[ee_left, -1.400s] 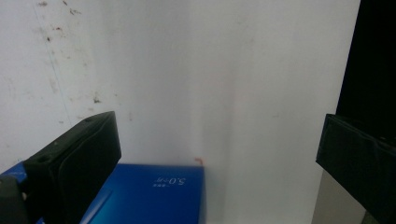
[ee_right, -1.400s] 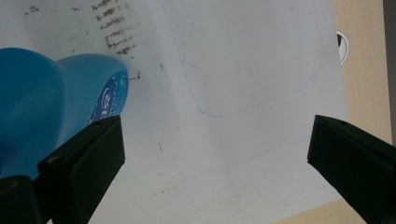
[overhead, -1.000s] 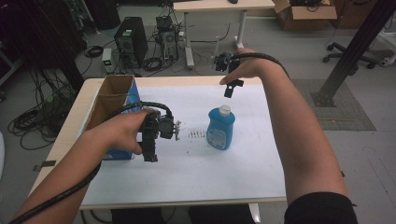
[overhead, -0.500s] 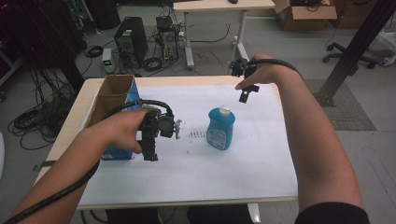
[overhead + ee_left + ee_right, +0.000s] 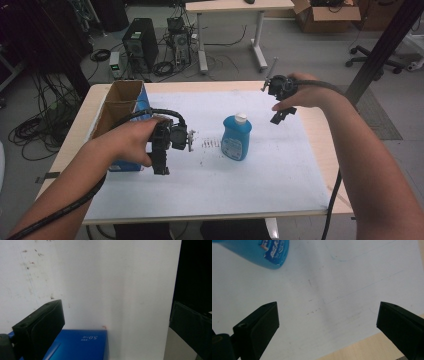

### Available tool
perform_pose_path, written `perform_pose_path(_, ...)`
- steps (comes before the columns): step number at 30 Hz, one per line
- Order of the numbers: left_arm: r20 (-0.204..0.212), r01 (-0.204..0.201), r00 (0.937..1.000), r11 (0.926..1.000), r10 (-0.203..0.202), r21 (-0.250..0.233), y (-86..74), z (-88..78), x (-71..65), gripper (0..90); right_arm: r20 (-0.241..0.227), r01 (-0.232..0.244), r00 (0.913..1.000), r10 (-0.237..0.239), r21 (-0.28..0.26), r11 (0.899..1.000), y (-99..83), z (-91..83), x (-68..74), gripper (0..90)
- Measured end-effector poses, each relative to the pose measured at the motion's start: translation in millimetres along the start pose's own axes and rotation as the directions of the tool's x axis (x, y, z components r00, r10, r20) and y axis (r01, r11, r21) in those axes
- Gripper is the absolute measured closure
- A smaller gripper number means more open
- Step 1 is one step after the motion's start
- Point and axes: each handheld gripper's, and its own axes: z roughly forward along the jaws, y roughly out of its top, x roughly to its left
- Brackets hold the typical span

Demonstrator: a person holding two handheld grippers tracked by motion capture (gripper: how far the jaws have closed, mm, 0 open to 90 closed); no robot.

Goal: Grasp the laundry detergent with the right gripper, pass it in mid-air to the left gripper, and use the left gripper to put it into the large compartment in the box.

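The blue detergent bottle [image 5: 236, 138] with a white cap stands upright near the middle of the table [image 5: 280, 185], on its white sheet. The right gripper [image 5: 280, 116] hangs near the far right corner, jaws spread wide (the bottle's base [image 5: 259, 252] shows ahead of them). The left gripper [image 5: 161, 162], jaws wide, hovers by the blue cardboard box [image 5: 122, 107] at the left edge.

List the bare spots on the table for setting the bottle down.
Free: white sheet along the near edge, and the right side between blue bottle and right gripper. Crowded: left side, where left gripper hovers beside the open cardboard box.
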Motion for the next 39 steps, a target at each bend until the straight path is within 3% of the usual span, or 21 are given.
perform_pose_path(4,-0.004,-0.005,1.0,0.9999,0.005,-0.01,2.0,-1.8,-1.6,0.2,0.006,0.013,0.9999,-0.013,-0.011,1.0,-10.2,5.2,14.2,3.7)
perform_pose_path(5,-0.007,-0.008,0.9999,0.9999,0.008,-0.012,2.3,-2.5,-2.1,0.2,-0.01,0.02,0.9998,-0.02,-0.027,0.999,-14.5,9.2,20.5,4.1)
perform_pose_path(12,-0.01,-0.006,0.9999,0.9998,0.005,-0.017,1.8,-3.7,-2.9,0.2,-0.027,0.036,0.9989,-0.037,-0.041,0.998,-19.6,19.2,37.2,4.0)
perform_pose_path(18,0.0,-0.003,1.0,0.9994,0.003,-0.036,1.0,-2.3,-3.7,0.2,-0.031,0.075,0.9966,-0.076,-0.033,0.997,-17.2,20.7,47.8,4.1)
perform_pose_path(29,0.005,-0.008,1.0,0.9992,0.008,-0.04,0.6,0.0,-3.6,0.2,-0.043,0.077,0.9959,-0.08,-0.06,0.995,-17.9,29.8,60.8,3.8)
perform_pose_path(36,0.003,-0.012,0.9999,0.9991,0.012,-0.041,1.3,-0.6,-4.1,0.2,-0.057,0.05,0.9967,-0.058,-0.129,0.99,-23.3,42.5,67.5,3.6)
perform_pose_path(37,-0.002,-0.012,0.9999,0.9991,0.012,-0.041,1.8,-1.2,-4.1,0.2,-0.062,0.033,0.9971,-0.044,-0.172,0.985,-25.3,45.2,68.8,3.8)
perform_pose_path(38,-0.002,-0.012,0.9999,0.9991,0.012,-0.041,1.8,-1.2,-4.1,0.2,-0.062,0.033,0.9971,-0.044,-0.172,0.985,-25.3,45.2,68.8,3.8)
perform_pose_path(39,-0.005,-0.013,0.9999,0.9991,0.013,-0.041,2.0,-1.4,-4.2,0.2,-0.068,0.017,0.9972,-0.032,-0.208,0.978,-26.6,46.8,70.1,3.2)
